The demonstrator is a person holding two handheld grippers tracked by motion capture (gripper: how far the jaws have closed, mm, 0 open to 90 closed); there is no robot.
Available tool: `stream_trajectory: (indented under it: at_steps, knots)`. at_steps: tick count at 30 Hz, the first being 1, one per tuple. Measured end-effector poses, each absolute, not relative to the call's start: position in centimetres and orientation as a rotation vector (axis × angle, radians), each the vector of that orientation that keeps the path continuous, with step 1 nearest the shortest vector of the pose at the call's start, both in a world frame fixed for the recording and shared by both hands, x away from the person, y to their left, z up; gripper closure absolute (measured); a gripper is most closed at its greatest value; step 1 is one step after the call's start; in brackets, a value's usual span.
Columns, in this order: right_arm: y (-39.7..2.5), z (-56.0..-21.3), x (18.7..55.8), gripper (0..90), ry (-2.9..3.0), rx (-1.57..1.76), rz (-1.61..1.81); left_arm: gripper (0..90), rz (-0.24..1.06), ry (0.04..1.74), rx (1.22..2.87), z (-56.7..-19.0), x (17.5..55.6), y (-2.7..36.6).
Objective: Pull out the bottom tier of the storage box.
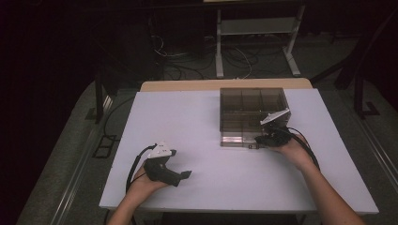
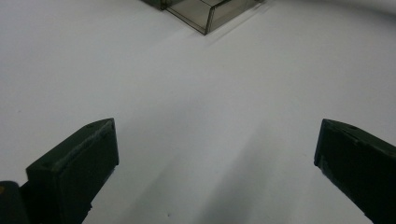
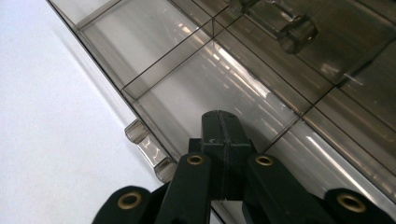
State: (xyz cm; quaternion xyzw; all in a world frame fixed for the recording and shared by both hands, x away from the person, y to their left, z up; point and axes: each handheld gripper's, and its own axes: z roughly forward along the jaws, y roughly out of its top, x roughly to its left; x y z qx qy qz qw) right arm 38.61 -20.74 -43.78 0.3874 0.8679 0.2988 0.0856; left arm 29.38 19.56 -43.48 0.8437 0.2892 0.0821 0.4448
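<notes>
A smoked clear box [image 1: 253,115] with several compartments sits on the white table [image 1: 197,122], right of the middle. My right gripper [image 1: 259,139] is at the box's near edge. In the right gripper view this gripper [image 3: 223,122] is shut with nothing between its jaws, tips over the box's clear surface [image 3: 154,46], just beside a clear latch [image 3: 148,151]. My left gripper [image 1: 185,176] lies low over the bare table near the front left. It stands open [image 2: 215,154] with only table between the jaws, and a corner of the box [image 2: 205,11] lies far ahead of it.
A small clear block [image 3: 294,30] shows on the box farther in. A wooden strip [image 1: 225,85] edges the table's far side. Beyond it are a metal stand [image 1: 256,42] and cables on the dark floor.
</notes>
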Motion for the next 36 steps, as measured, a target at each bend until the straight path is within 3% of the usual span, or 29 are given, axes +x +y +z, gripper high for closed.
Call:
stream_trajectory:
  at_steps: [36]
  knots:
    - [-20.8, -43.6, 37.1, 89.8, 2.641, 1.134, 0.87, 0.0, 0.204, 0.722, 2.078, -43.4, 29.2, 19.7]
